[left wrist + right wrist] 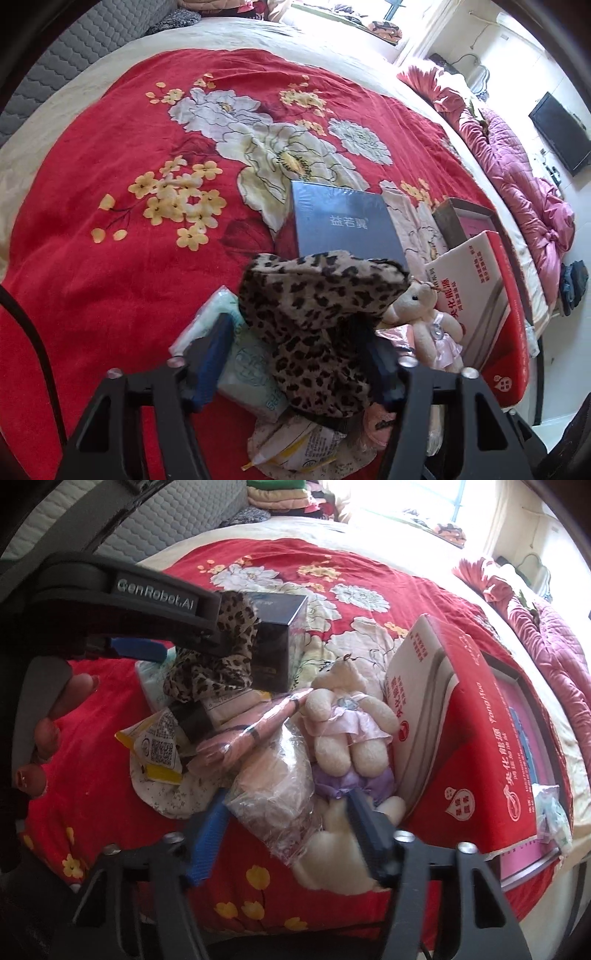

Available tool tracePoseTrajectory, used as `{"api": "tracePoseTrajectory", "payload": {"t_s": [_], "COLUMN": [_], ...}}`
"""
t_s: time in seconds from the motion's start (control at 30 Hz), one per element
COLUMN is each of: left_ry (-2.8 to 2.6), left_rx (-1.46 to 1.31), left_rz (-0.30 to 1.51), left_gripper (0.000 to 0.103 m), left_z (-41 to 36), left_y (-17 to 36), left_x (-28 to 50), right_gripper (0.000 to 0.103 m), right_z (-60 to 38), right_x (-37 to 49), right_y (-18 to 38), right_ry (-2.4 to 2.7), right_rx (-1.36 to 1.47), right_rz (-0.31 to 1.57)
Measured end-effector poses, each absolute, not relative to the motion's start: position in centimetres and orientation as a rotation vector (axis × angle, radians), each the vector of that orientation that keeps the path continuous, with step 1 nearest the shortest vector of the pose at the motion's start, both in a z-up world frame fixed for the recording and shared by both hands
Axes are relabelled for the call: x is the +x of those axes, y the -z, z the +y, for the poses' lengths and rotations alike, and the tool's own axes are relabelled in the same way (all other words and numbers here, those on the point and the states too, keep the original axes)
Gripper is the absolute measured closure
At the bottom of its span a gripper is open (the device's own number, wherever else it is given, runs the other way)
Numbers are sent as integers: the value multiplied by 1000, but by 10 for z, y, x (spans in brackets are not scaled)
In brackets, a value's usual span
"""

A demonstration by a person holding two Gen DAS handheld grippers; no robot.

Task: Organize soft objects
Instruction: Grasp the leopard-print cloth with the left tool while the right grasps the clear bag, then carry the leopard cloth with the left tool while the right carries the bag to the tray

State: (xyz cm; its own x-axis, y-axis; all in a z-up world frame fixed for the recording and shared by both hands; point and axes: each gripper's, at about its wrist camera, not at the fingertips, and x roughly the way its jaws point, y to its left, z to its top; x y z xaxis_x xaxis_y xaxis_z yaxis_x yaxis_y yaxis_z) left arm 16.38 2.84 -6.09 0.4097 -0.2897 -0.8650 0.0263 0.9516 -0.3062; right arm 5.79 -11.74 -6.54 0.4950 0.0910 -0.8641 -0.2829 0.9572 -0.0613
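A leopard-print cloth (317,314) stands bunched between the fingers of my left gripper (299,358), which is shut on it above a pile on the red bed. The right wrist view shows that gripper (207,635) holding the cloth (225,657). A cream teddy bear in a pink dress (424,325) lies right of the cloth; it also shows in the right wrist view (347,716). My right gripper (291,830) is open around a plastic-wrapped soft bundle (273,786) and a second cream plush (332,849) at the bear's feet.
A dark blue box (340,225) and a red-and-white carton (454,716) lie on the red floral blanket (129,258). A tissue pack (247,365), a yellow-edged packet (155,749) and pink wrapped items (251,731) fill the pile. A pink quilt (517,166) lies at the right.
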Motion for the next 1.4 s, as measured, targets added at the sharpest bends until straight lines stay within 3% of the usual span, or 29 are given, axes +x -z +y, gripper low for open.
{"api": "tracePoseTrajectory", "payload": {"t_s": [0.1,0.2,0.4,1.4], "left_ry": [243,268,288,228], "left_rx": [-295,-297,-341,-225], "left_rz": [1133,1137,1135,991], "left_gripper": [62,78,88,90], "left_z": [29,25,28,24], "left_y": [63,65,65,-14], "left_x": [163,162,154,79], "right_gripper": [57,59,61,61], "right_z": [-119,-120,-135,-155], "right_x": [56,53,46,6], "right_y": [64,62,49,-17], "right_ry": [-250,-260,-271,-272], "right_rx": [-183,-175,-63,95], "right_rz": [1028,1020,989,756]}}
